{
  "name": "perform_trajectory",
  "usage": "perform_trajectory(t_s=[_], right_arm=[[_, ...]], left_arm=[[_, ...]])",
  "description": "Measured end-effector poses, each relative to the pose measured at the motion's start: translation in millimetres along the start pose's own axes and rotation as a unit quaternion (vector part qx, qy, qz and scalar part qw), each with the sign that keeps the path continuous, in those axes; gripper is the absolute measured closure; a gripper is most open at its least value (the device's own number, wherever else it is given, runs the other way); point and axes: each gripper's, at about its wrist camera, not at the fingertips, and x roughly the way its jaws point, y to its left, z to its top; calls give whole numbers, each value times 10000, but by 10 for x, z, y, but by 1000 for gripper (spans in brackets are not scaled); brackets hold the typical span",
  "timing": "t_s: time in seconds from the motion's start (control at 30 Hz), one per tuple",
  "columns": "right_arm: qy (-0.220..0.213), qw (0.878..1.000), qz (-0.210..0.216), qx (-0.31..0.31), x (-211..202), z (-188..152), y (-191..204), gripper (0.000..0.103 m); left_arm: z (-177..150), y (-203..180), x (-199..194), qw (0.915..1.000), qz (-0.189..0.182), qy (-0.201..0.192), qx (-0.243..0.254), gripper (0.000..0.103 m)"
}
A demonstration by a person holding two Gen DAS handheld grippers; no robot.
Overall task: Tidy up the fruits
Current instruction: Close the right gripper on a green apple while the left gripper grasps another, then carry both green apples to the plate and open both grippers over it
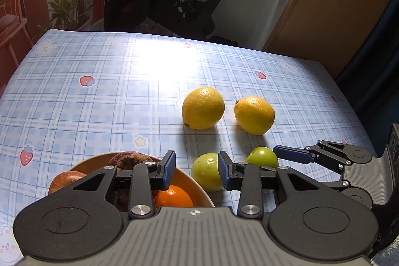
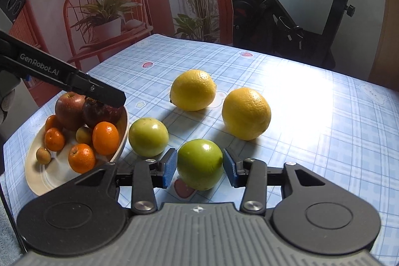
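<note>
On the bench [image 2: 311, 116], covered in a blue checked cloth, a bowl [image 2: 40, 166] at the left edge already holds an apple [image 2: 68, 111], several small oranges [image 2: 106, 137] and some darker fruit. Four pieces are left out on the cloth: two lemons [image 2: 193, 90] farther back and two green fruits nearer the front. The right tool [image 2: 200, 167] sits around the nearer green fruit [image 2: 199, 166], its blue pads just beside the skin on either side but not visibly pressing it, so the fruit lies on the cloth, not gripped. The other green fruit [image 2: 148, 136] rests just beside the bowl's rim. The left tool [image 1: 197, 172] hovers over the bowl's edge, partly open and holding nothing. Judging by this, the sorting is well over halfway, with those four pieces to go.
</note>
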Motion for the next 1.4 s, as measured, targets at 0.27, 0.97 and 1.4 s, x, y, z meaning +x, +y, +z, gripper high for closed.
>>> perform_trajectory(t_s=[0.27, 0.97, 1.4], right_arm=[[-62, 9996, 101, 257, 50, -30, -51, 57], [-450, 9929, -128, 1090, -303, -257, -417, 57], [-501, 9907, -175, 1251, -409, -399, -456, 57]], left_arm=[[35, -10, 96, 9997, -195, 69, 106, 62], [-123, -378, 540, 9880, 78, 426, 1480, 48], [-259, -561, 594, 9780, 568, 339, 1979, 53]])
